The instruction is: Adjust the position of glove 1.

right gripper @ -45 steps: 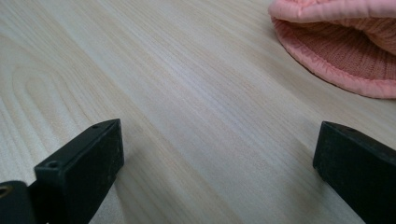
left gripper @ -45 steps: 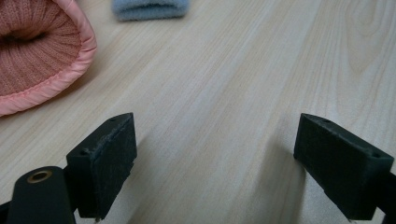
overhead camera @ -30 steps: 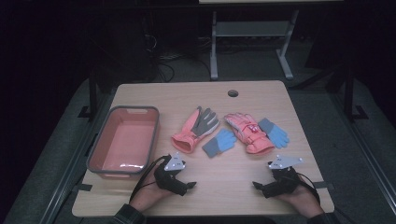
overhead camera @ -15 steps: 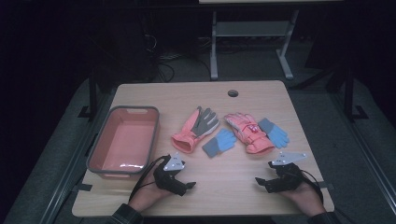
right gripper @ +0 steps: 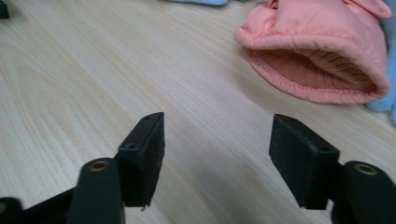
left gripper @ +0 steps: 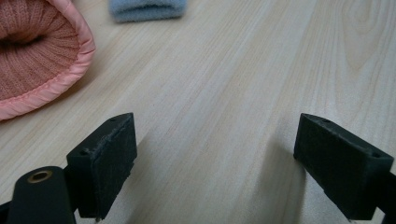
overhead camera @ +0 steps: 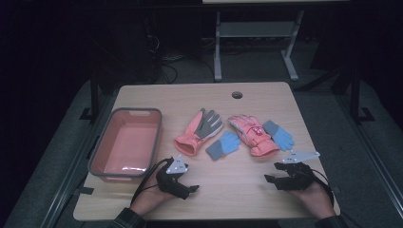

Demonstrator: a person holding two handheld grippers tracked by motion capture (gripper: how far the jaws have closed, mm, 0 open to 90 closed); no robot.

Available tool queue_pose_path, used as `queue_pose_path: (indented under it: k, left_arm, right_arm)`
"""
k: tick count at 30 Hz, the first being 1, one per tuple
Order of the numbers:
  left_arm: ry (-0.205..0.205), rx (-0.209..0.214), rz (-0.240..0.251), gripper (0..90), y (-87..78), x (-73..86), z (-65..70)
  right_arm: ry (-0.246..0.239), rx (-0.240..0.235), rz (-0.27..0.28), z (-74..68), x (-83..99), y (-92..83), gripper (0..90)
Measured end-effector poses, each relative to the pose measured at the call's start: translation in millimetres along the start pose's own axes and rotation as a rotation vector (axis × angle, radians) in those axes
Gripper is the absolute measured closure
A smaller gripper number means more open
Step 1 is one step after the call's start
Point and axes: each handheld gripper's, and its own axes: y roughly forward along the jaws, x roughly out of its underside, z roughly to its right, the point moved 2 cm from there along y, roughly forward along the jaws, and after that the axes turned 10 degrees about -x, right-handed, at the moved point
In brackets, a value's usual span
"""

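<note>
Four gloves lie on the table (overhead camera: 247, 187): two pink gloves (overhead camera: 198, 130) (overhead camera: 250, 135) and two blue gloves (overhead camera: 223, 145) (overhead camera: 279, 135). One pink bin (overhead camera: 124, 142) stands there. Two tools rest near the front edge: the left tool (overhead camera: 190, 189) and the right tool (overhead camera: 269, 179).

Colours here are pretty simple. The table (overhead camera: 199, 97) is a pale wood grain, light beige with darker streaks, and has a small dark round hole (overhead camera: 237, 95) near its far edge. On the left sits a bin (overhead camera: 100, 145) that's salmon pink inside with a grey rim. The left ski glove (overhead camera: 197, 130) is coral pink with a grey palm; the right ski glove (overhead camera: 252, 135) is the same coral pink, with a ribbed pink knit lining at the cuff. Two knit gloves are light blue with grey cuffs, one in the middle (overhead camera: 223, 145) and one on the right (overhead camera: 279, 135). Both grippers, left (overhead camera: 192, 189) and right (overhead camera: 267, 179), are matte black with a light grey plate on top. Floor around is dark grey.
</note>
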Motion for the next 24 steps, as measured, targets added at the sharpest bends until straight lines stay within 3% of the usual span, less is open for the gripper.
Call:
queue_pose_path:
  k: [16, 24]
  left_arm:
    - [0.001, -0.003, -0.001, 12.4, 0.7, -0.7, 0.3]
    - [-0.006, -0.002, -0.007, 12.4, 1.0, -1.3, 1.0]
  right_arm:
    - [0.028, 0.040, 0.041, 18.7, -19.0, -13.9, 52.6]
    - [0.054, 0.081, 0.086, 36.0, -28.8, -22.8, 60.8]
